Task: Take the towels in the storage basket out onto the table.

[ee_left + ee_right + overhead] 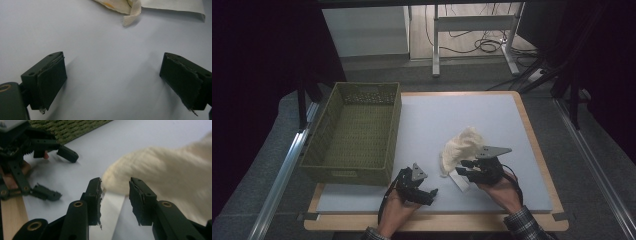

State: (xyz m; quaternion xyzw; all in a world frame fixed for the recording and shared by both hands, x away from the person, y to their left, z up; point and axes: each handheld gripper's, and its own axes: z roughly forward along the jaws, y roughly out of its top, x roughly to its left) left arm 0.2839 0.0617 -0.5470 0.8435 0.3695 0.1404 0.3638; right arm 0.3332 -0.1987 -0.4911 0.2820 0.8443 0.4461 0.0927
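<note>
Right hand-held gripper [115, 195] jaws partly apart, pinching nothing, cream cloth [460, 146] just beyond, lower centre-right of high view. Left hand-held gripper [112, 82] wide apart over bare tabletop [492, 120]. We risk closing short, grabbing white strip [113, 215] instead.

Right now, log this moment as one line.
left gripper: open, on the mat | right gripper: part closed, nothing pinched, at cream cloth | white strip: under jaws | basket: left

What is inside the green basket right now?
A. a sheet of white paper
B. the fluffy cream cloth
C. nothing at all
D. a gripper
C. The green basket shows only its bare woven floor, while the cream cloth lies out on the table by the right gripper.
</note>
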